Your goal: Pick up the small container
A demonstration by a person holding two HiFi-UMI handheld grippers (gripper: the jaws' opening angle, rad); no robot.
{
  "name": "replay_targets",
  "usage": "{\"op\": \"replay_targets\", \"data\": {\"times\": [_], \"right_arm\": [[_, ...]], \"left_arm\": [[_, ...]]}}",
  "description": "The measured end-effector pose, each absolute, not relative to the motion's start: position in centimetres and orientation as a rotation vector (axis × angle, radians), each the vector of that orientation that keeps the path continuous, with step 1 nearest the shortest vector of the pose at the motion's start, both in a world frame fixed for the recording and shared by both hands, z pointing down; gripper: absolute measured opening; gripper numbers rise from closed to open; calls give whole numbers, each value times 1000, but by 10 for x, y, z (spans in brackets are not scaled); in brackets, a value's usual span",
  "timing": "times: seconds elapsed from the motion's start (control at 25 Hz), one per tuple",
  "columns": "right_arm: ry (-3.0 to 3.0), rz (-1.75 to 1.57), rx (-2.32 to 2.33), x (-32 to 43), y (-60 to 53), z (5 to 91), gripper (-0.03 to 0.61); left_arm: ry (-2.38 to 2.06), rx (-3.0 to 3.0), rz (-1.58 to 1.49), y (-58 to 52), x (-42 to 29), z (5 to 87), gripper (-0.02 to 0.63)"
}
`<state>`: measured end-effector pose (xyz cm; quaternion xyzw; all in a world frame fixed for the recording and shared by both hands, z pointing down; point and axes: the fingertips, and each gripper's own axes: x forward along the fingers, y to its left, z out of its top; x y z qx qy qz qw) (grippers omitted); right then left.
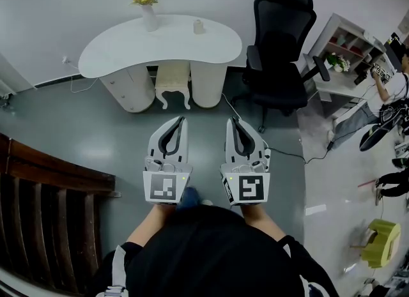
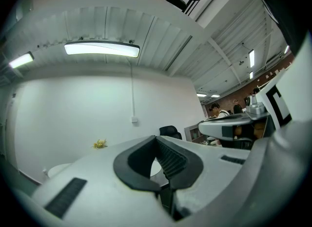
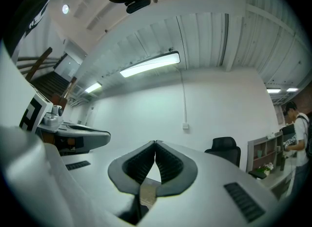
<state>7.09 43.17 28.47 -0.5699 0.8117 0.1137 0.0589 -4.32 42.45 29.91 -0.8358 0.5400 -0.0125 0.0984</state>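
Floor (image 1: pixel 204 118) lies open between closed left gripper (image 1: pixel 181 119), closed right gripper (image 1: pixel 232 121) and table (image 1: pixel 172 45) edge.

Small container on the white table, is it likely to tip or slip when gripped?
Probably light: the small container looks tiny beside the vase. It seems squat and upright on the white table, so tipping looks unlikely. Its pale surface could be slippery, though the material can't be told from here.

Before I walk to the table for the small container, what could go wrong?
Both the left gripper and right gripper have shut jaws, so they might push the small container over. The vase stands near it on the table and could be knocked. A cable on the floor could trip you.
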Motion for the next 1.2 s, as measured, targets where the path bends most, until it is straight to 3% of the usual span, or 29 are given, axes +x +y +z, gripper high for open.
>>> {"op": "replay_targets", "data": {"times": [1.2], "right_arm": [[2413, 334, -1834, -2, 182, 285, 21]], "left_arm": [[1507, -2578, -20, 166, -111, 299, 8]]}}
